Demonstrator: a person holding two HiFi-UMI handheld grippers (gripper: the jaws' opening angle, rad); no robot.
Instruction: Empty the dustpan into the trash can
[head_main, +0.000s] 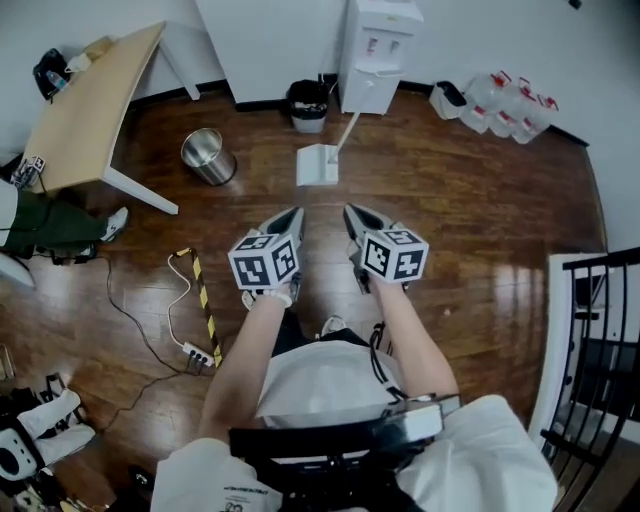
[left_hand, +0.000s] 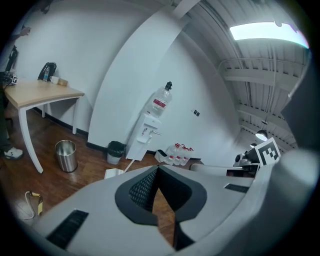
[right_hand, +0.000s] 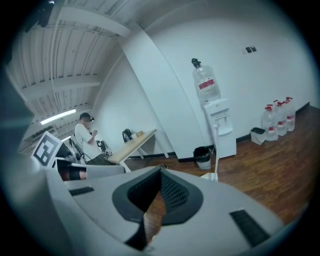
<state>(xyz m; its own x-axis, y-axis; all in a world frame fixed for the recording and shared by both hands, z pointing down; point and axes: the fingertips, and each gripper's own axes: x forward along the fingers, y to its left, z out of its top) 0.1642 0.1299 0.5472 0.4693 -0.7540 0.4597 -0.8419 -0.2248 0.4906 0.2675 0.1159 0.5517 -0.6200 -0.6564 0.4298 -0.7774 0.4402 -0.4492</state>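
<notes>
- Most of the head view is glossy dark wood floor (head_main: 470, 230), hard and slick. Anything tipped out of the pan early would likely scatter across it.
- One pale, flat-topped table (head_main: 90, 110) on white legs fills the upper left, well away from my path.
- A tall white water dispenser (head_main: 375, 50) stands at top centre. The pan's long handle leans up towards it, so a careless lift could knock handle against cabinet.
- Two bins are candidates. A shiny round steel can (head_main: 208, 157) sits left of the pan, and a black bin (head_main: 307, 105) with a liner sits just above it. I cannot tell which one is meant, and picking wrongly is a risk.
- The task's white dustpan (head_main: 317, 166) lies flat on the floor at upper centre, ahead of me and untouched. It looks like smooth, thin plastic, so closed tips could skid off it or tilt it.
- My left gripper (head_main: 290, 225) and right gripper (head_main: 356, 222), grey shells with ribbed black pads, both have tips pressed together on nothing. They must open before any grasp.
</notes>
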